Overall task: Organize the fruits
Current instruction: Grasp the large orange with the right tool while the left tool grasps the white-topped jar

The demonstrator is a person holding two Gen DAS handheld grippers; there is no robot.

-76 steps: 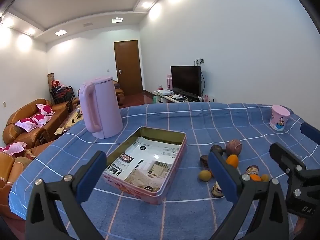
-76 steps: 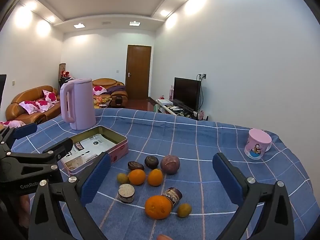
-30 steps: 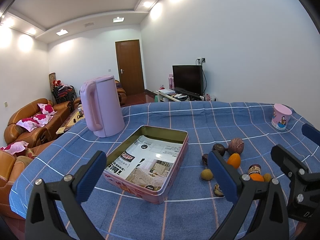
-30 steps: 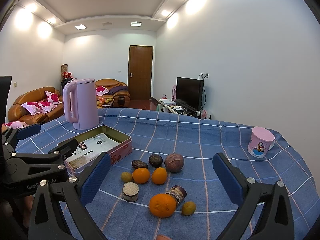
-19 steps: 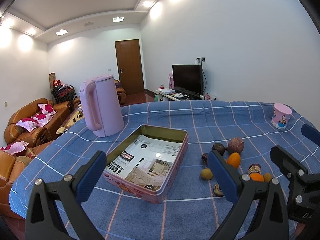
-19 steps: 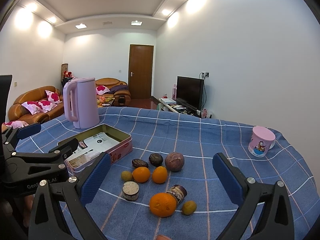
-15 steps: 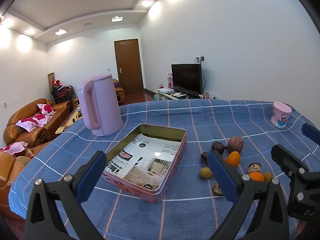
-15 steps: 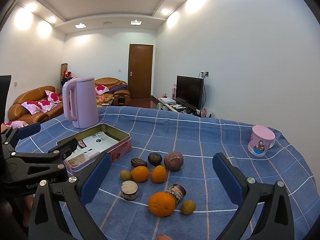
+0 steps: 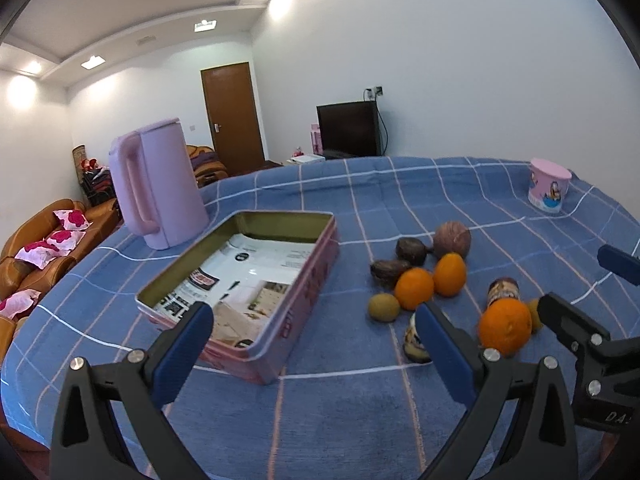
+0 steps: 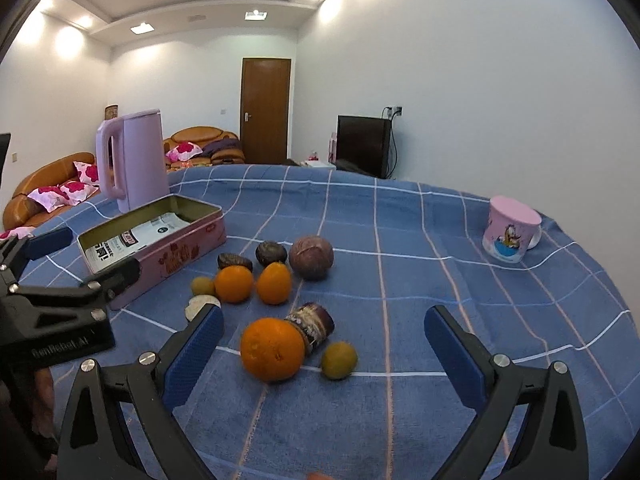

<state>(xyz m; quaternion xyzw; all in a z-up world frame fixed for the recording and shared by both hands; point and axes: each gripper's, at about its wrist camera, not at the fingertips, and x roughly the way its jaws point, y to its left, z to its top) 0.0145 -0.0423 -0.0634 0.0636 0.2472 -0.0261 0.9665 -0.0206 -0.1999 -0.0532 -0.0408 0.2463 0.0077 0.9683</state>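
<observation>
Oranges point(image 10: 272, 349), three, lie beside one open tin point(image 10: 160, 236).

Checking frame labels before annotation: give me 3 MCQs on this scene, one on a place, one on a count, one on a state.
1. Where does the pink mug stand?
A. inside the tin
B. apart from the fruit, far right on the tablecloth
C. against the kettle

2. How many orange-coloured fruits lie on the tablecloth?
A. one
B. three
C. six

3. What is the state of the right gripper?
A. open, holding nothing
B. shut on an orange
C. shut on the mug

Answers:
1 B: it sits alone near the cloth's right edge.
2 B: the large orange plus two smaller ones behind it.
3 A: its fingers are spread wide with only cloth and loose fruit between.
</observation>
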